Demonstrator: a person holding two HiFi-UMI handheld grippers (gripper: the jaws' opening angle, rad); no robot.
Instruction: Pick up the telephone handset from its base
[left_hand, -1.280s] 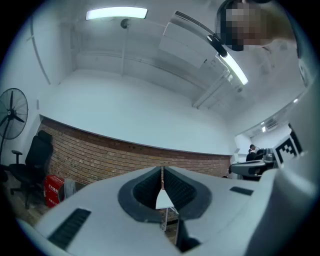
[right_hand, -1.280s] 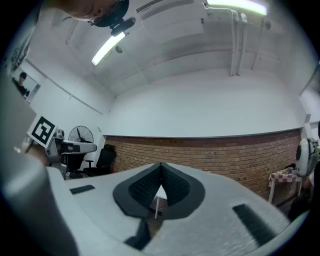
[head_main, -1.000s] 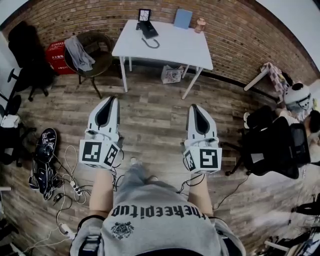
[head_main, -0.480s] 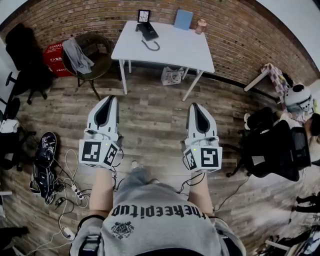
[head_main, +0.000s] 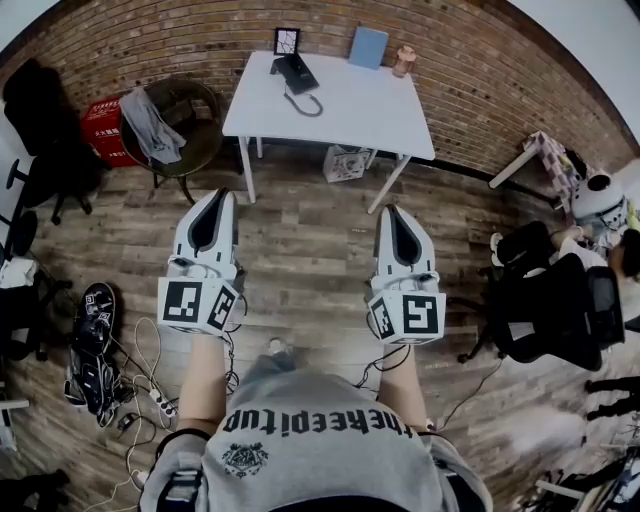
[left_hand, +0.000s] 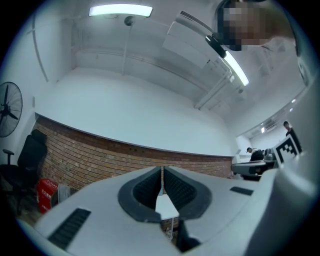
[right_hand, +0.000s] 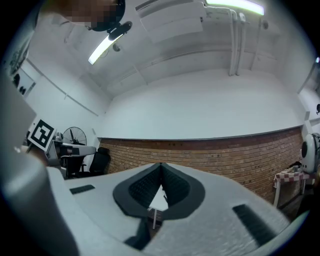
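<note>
The left hand-held gripper (head_main: 222, 197) and right hand-held gripper (head_main: 389, 212) are both clenched on nothing, mid-frame over open wood floor (head_main: 305, 235). The telephone (head_main: 295, 72) sits near the back left corner of the white desk (head_main: 370, 110), top centre, well apart from both.

Ahead of me the white tabletop (head_main: 350, 105) carries a black telephone (head_main: 295, 70) back left, a blue folder (head_main: 368, 47) and a small cup (head_main: 403, 58).
</note>
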